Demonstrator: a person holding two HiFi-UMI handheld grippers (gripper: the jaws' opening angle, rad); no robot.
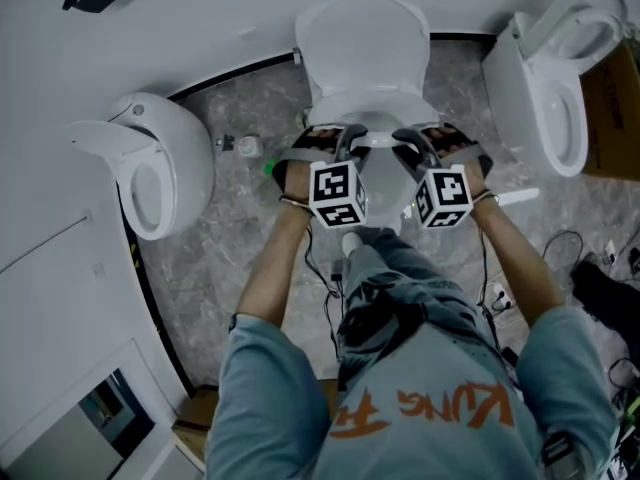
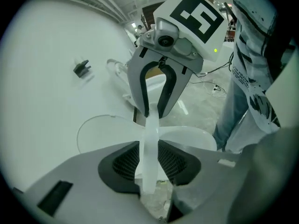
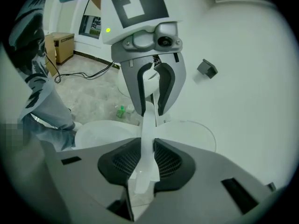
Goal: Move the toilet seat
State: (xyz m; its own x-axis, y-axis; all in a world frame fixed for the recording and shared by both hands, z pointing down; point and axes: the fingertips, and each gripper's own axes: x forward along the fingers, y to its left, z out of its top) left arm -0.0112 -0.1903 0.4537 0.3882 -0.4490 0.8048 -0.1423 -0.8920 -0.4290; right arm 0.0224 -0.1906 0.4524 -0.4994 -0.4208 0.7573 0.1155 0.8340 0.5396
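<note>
The white toilet (image 1: 385, 183) stands against the wall with its lid (image 1: 362, 48) raised. The toilet seat (image 1: 378, 140) is lifted at its front, and both grippers hold its rim from opposite sides. My left gripper (image 1: 345, 140) is shut on the seat's edge; the white strip of seat (image 2: 150, 148) runs between its black pads (image 2: 125, 164). My right gripper (image 1: 410, 144) is shut on the same rim (image 3: 148, 134), which its pads (image 3: 170, 164) pinch. Each gripper view shows the other gripper across the seat: the right gripper (image 2: 153, 112), the left gripper (image 3: 150, 110).
Two more white toilets stand nearby, one on the left (image 1: 150, 168) and one on the right (image 1: 555, 88). A cardboard box (image 1: 615, 108) sits at the far right, cables (image 1: 580, 248) lie on the marble floor, and a green bottle (image 1: 270, 168) is beside the toilet's base.
</note>
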